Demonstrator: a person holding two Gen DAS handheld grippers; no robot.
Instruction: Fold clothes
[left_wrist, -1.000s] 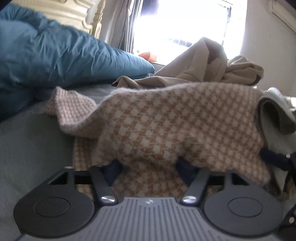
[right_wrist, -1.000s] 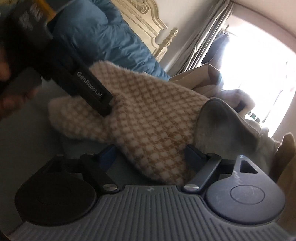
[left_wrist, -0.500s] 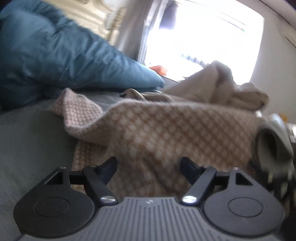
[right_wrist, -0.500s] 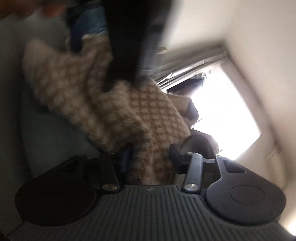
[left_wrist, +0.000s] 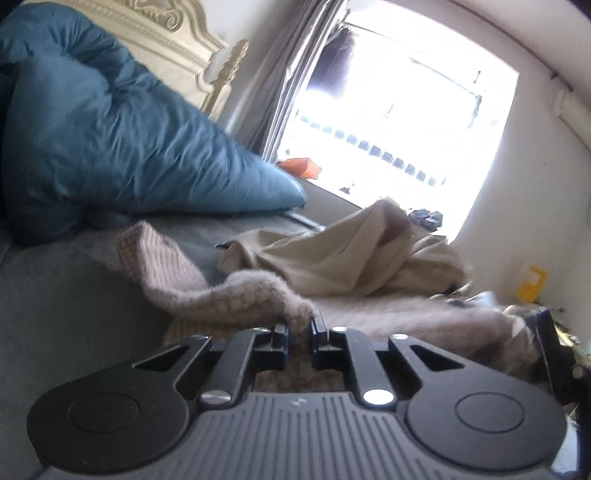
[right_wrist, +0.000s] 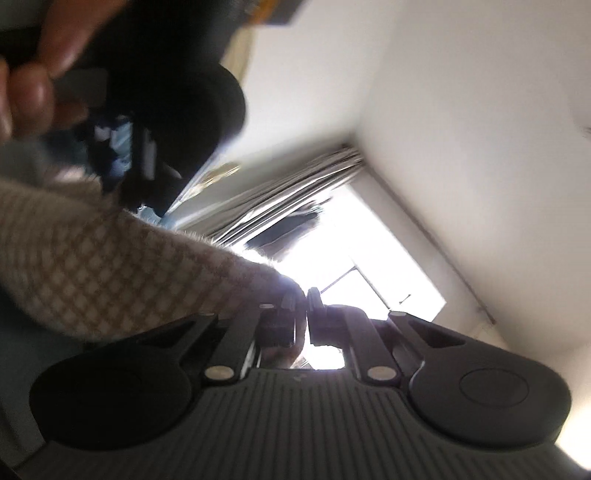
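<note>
Now both jaws just closed, pinching sweater (left_wrist: 236, 295) edge: left gripper (left_wrist: 299, 332) and right gripper (right_wrist: 301, 317), fabric stretched between, above bed (left_wrist: 55, 314).

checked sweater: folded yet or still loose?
Not folded. The checked sweater lies rumpled on the bed, one edge pinched in the left gripper, another in the right gripper.

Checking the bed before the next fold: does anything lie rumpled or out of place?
Yes. A beige garment lies in a crumpled heap by the window, unfolded. The checked knit sags bunched between both grippers, far from flat. Nothing looks damaged.
</note>
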